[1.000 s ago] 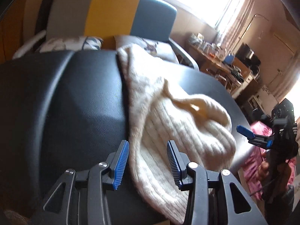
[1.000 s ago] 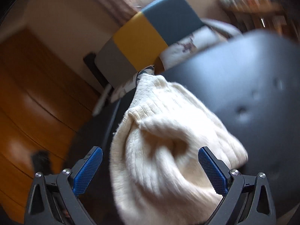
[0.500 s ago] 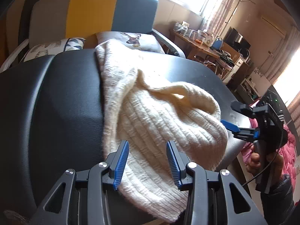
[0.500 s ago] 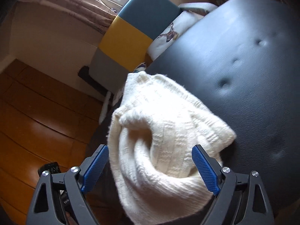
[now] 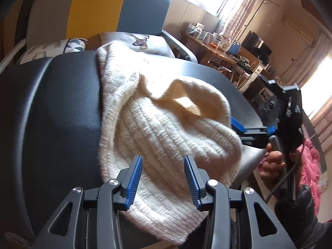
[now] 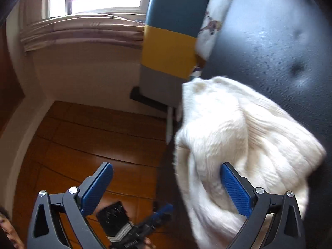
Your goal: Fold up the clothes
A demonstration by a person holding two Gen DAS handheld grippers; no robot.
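Sunlit sitting room, striped chair [image 5: 99,10] behind; a cream knitted sweater [image 5: 166,128] is seen lying bunched on a black padded table [image 5: 58,108], one end draped over its near edge. The left gripper [image 5: 163,176] is held just above the near hem, jaws apart and empty; the right gripper [image 6: 166,188], jaws just reopened wide and empty, is set at the sweater's side, one pad touching the knit. Judged step: reaching for corners; next, both edges must be pinched and the sweater spread flat.
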